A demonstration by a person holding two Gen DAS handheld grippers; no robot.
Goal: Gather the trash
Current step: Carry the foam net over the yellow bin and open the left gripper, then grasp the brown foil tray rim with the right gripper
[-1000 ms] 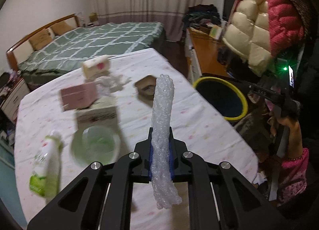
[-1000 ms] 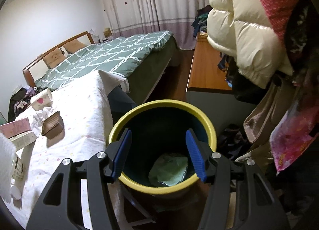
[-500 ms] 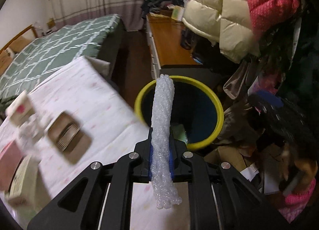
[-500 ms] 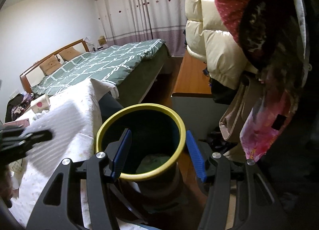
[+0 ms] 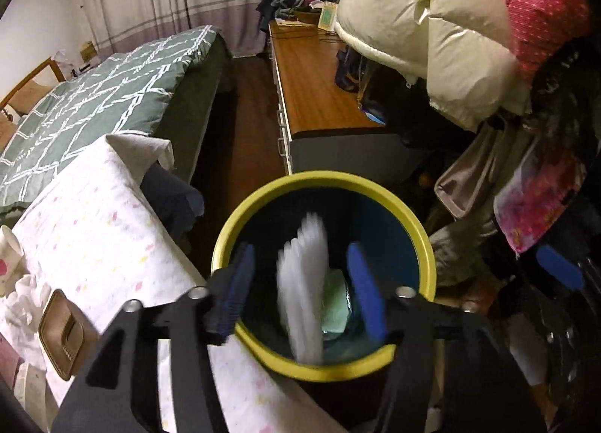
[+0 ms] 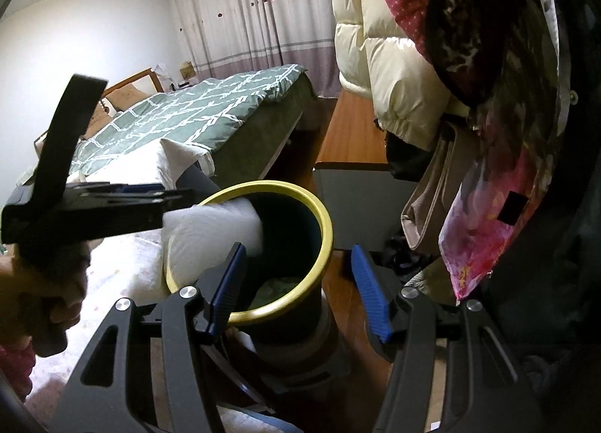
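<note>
- My left fingers point(image 5: 296, 288) had just been opening; the roll of bubble wrap point(image 5: 302, 290) hung blurred between them, touching neither pad, its long axis running away from me and down.
- It sat directly over the mouth of the yellow-rimmed bin point(image 5: 420, 241), which stood on the floor beside the desk point(image 5: 97, 222), its lower end already past the rim.
- My right fingers point(image 6: 298, 288) stood about half open and empty, near the same bin.
- Judging by this, the left hand was nearer and need only clear away.

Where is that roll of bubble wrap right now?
In the left wrist view the bubble wrap roll is blurred between the left gripper's just-opened jaws, loose, over the yellow-rimmed trash bin's mouth, above green trash inside.
</note>
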